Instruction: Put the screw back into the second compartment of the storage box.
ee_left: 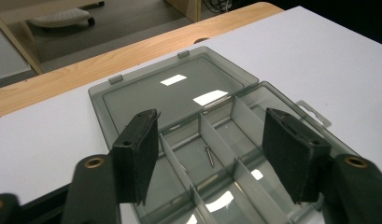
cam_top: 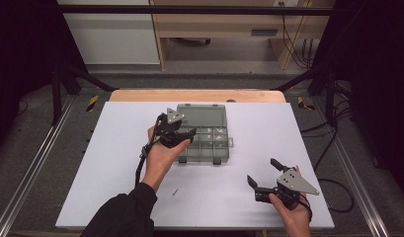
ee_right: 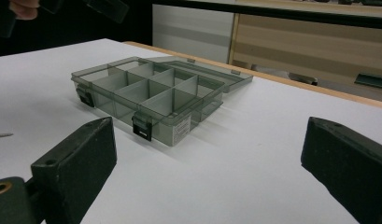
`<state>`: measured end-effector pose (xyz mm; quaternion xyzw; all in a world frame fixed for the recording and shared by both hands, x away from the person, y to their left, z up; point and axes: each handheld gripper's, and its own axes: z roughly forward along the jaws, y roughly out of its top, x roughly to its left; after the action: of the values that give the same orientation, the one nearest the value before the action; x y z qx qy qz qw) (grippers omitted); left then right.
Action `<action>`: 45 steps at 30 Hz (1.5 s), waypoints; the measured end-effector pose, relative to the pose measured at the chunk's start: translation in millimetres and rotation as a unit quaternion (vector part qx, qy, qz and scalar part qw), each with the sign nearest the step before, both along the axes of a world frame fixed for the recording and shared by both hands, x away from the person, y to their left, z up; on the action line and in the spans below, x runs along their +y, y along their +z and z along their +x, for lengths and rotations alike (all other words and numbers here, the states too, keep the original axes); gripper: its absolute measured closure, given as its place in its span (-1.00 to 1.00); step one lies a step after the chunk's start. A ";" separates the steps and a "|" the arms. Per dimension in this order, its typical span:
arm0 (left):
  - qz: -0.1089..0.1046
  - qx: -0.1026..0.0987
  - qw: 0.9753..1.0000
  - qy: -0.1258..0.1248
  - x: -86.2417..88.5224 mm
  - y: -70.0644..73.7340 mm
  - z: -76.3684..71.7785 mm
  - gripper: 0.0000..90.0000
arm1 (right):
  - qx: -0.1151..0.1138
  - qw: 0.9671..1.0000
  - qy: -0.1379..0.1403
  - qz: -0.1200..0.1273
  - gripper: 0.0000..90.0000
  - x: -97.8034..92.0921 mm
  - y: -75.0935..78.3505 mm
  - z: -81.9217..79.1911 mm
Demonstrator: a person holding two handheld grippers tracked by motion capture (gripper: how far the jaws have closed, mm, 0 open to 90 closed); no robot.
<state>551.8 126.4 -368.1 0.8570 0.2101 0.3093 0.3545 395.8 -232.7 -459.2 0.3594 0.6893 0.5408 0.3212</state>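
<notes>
1. Evenly and brightly lit from overhead across the white table (cam_top: pixel 239 197); dark and murky beyond its left and right edges.
2. Two white glare patches on the open lid of the organiser box (ee_left: pixel 179 93), more on the compartment floors nearer the camera.
3. Soft, faint shadow beside the box on the table.
4. Slightly soft, low-resolution throughout; nearest black pads (ee_right: pixel 76 163) blurred.

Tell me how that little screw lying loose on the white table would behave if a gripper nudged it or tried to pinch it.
The screw is thin, so it would probably roll or skid on the smooth table rather than stay put. It lies flat, so the wide pads may struggle to get under it. It looks rigid and very light.
</notes>
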 end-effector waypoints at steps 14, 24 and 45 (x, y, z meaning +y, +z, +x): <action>0.025 0.033 0.998 -0.041 22.9 -14.2 -43.6 -0.66 | 0.000 1.000 -0.001 -0.003 -0.92 0.5 0.0 -0.2; 0.067 0.065 0.993 -0.068 26.5 -21.1 -71.9 -0.70 | -0.001 1.000 -0.002 -0.004 -0.92 0.6 0.1 -0.4; 0.151 0.125 0.976 -0.097 11.3 -49.0 -91.0 -0.72 | 0.001 1.000 -0.006 0.000 -0.92 -0.9 0.7 -0.7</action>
<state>460.9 137.7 -417.1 0.9488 0.1192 0.1920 0.2209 395.2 -233.6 -458.5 0.3634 0.6876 0.5388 0.3239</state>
